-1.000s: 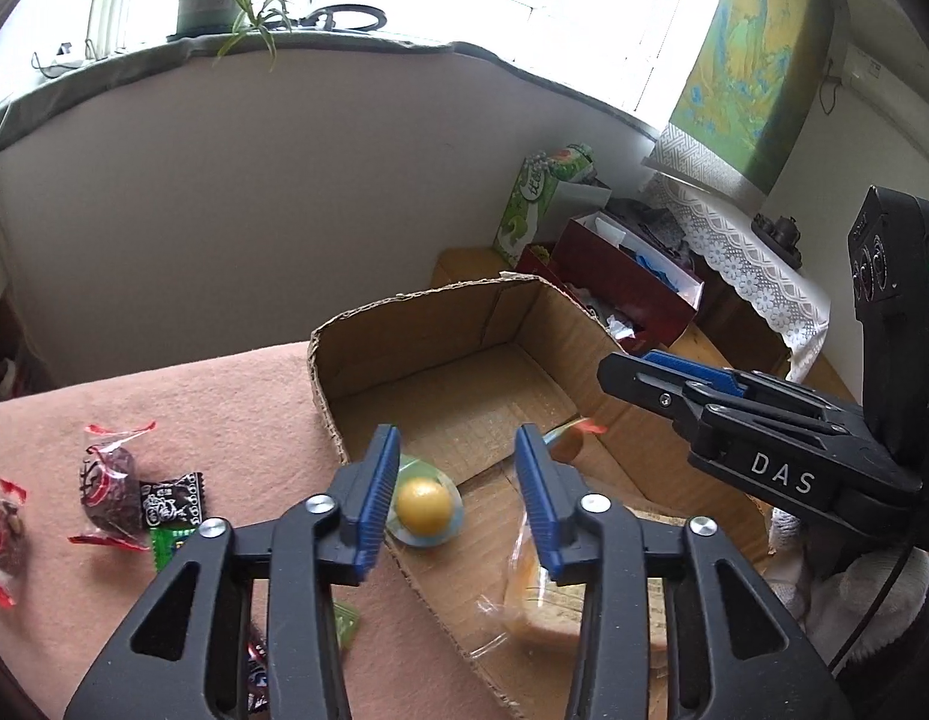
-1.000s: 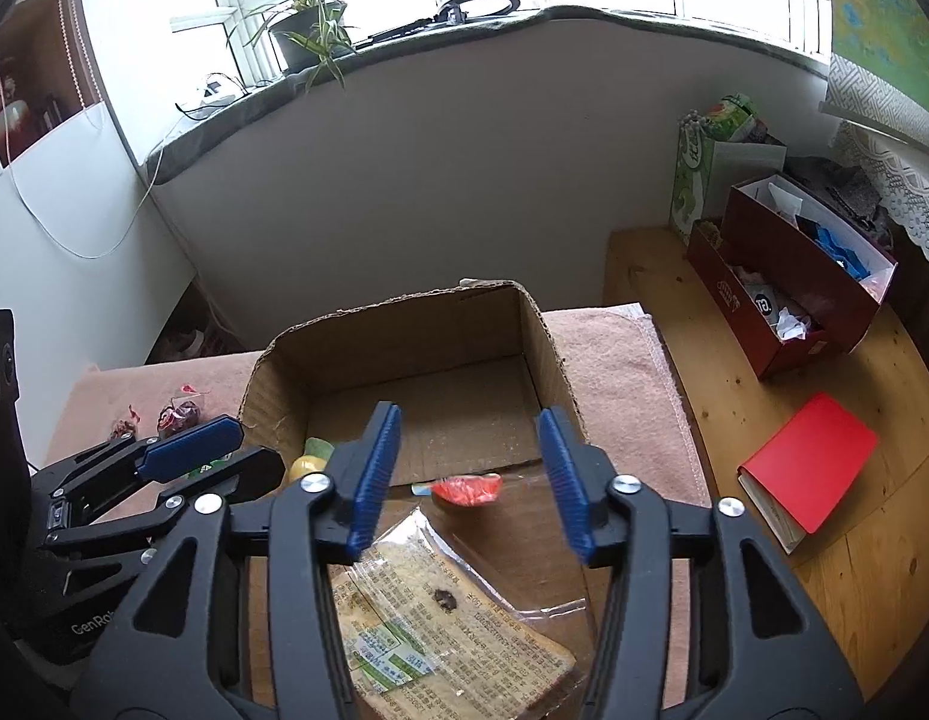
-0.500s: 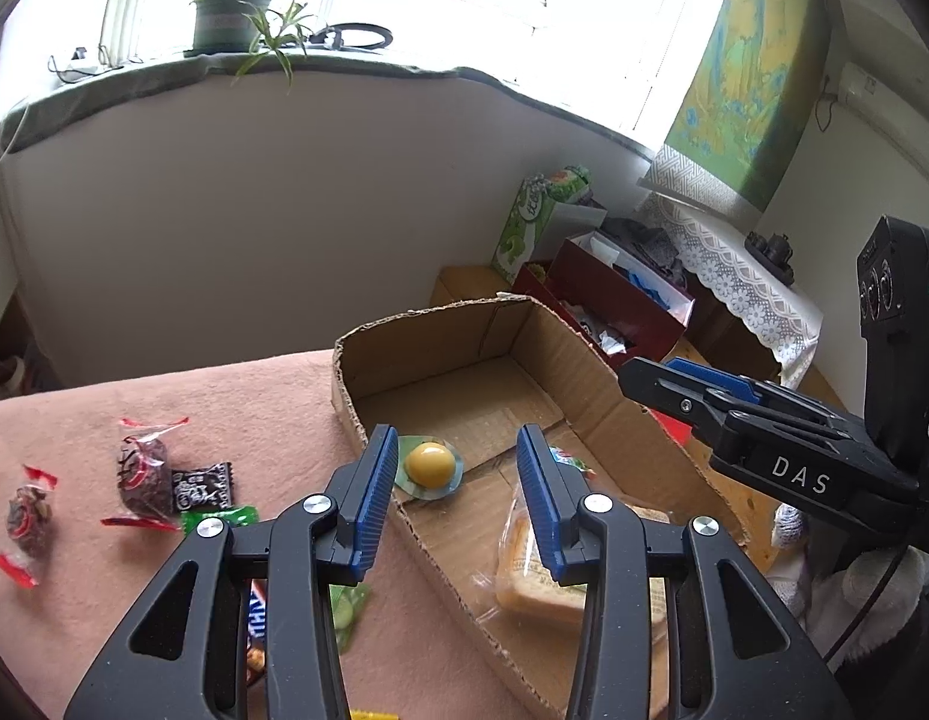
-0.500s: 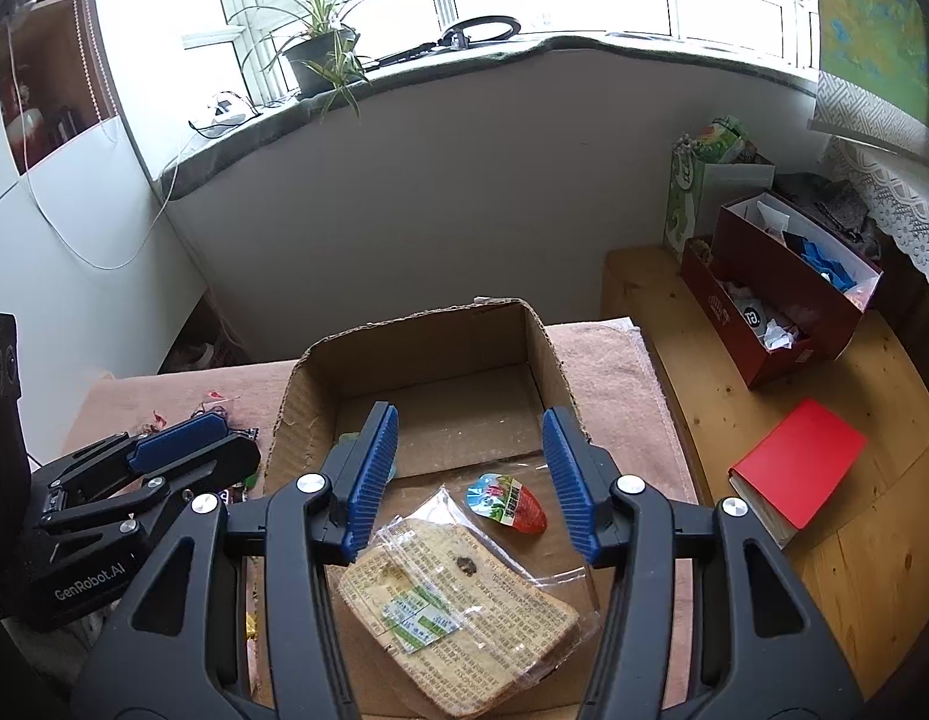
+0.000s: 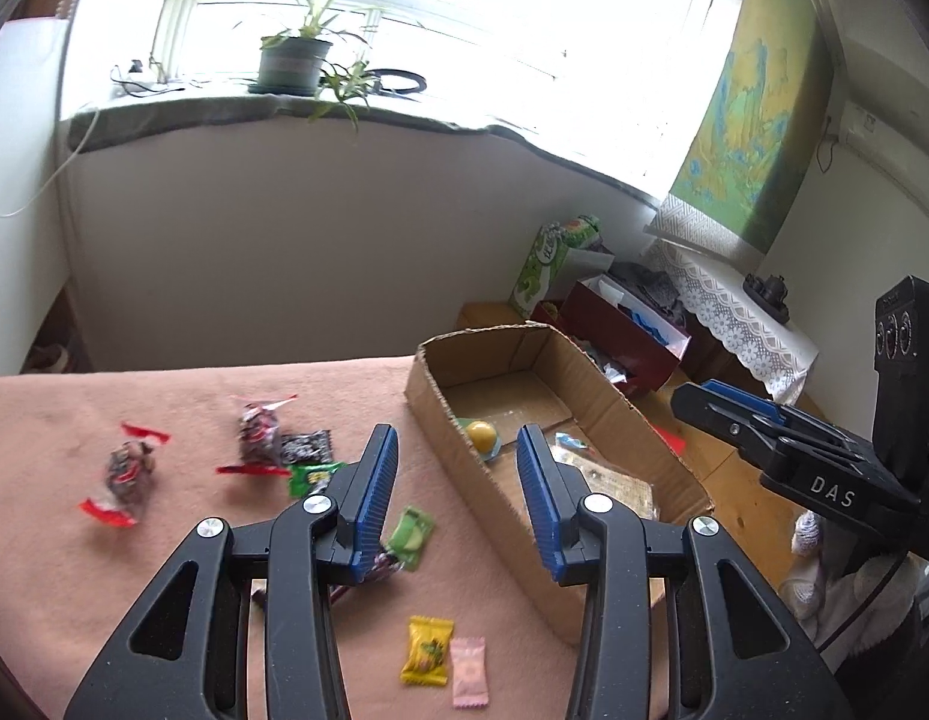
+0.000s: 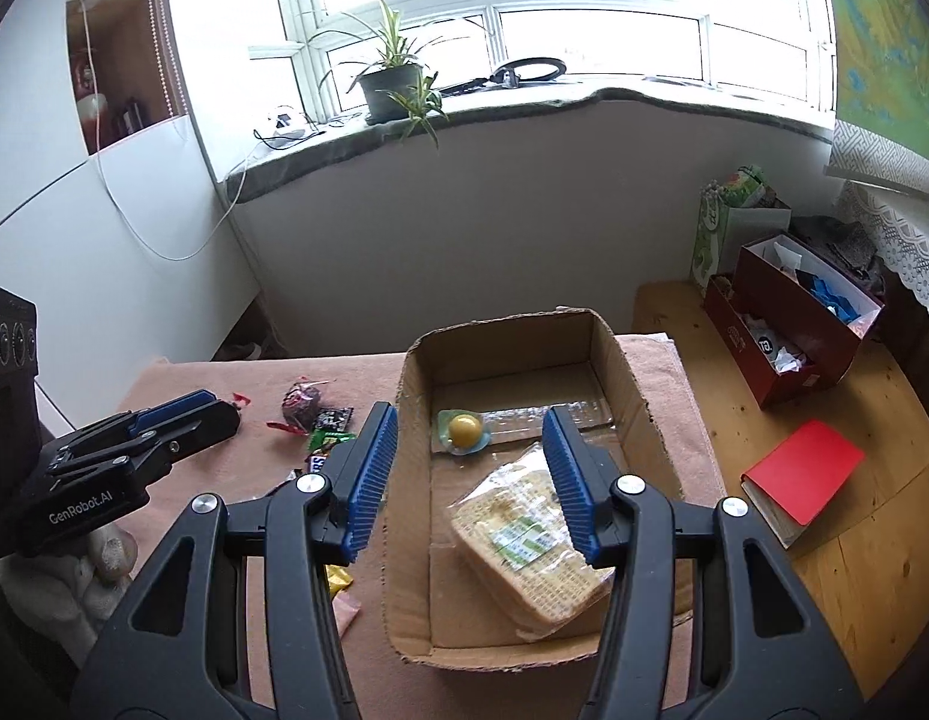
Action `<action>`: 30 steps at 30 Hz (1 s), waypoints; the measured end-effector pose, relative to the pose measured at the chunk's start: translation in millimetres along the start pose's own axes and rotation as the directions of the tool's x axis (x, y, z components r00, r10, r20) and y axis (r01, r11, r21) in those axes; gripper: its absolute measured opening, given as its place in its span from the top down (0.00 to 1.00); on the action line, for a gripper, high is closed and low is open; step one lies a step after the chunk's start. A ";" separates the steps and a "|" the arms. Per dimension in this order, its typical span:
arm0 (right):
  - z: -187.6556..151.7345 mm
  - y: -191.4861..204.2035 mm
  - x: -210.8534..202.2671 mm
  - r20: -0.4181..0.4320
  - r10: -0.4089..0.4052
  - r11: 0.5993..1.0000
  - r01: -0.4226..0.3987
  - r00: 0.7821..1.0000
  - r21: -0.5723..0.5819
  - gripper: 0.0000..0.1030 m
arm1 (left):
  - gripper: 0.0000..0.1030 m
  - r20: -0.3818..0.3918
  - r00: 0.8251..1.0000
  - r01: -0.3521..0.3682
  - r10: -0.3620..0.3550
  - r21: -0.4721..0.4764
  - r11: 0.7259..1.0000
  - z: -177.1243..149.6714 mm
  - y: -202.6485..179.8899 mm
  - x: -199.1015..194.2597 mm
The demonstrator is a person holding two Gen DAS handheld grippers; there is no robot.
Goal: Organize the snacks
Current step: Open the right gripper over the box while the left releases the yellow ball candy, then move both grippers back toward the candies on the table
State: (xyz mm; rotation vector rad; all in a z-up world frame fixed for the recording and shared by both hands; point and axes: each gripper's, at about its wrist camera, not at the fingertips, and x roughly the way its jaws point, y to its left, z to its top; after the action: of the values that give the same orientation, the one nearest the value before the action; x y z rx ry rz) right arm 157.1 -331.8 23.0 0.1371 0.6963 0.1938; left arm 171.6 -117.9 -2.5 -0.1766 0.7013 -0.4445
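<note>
While my left gripper (image 5: 457,495) hangs wide open and empty above the pink blanket (image 5: 74,570), the loose snacks lie below and left of it, all on its side of the cardboard box (image 5: 440,420). Nearest is the green candy (image 5: 411,531), just under the left finger, its long axis slanted toward the box wall; the yellow candy (image 5: 427,651) and pink candy (image 5: 469,663) sit side by side closer to me. The red-twist sweets (image 5: 257,432) lie farther left. I judge this arm the better placed one.

From the right wrist, my right gripper (image 6: 470,480) is also spread open, holding nothing, over the box, where the wrapped bread slices (image 6: 527,540) and yellow jelly cup (image 6: 463,431) already rest. The box's left wall (image 6: 404,510) stands between it and the candies.
</note>
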 end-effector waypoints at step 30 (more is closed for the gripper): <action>-120.0 107.4 38.8 -0.217 0.183 0.983 -0.176 0.959 0.054 0.49 | 0.61 -0.056 0.997 -0.059 0.055 -0.077 0.995 -60.3 84.4 -36.6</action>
State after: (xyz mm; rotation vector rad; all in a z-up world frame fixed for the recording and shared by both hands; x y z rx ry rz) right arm 94.3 -211.3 -71.9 0.2137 0.9104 0.3760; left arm 135.5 -26.6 -52.2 -0.2186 0.7753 -0.3682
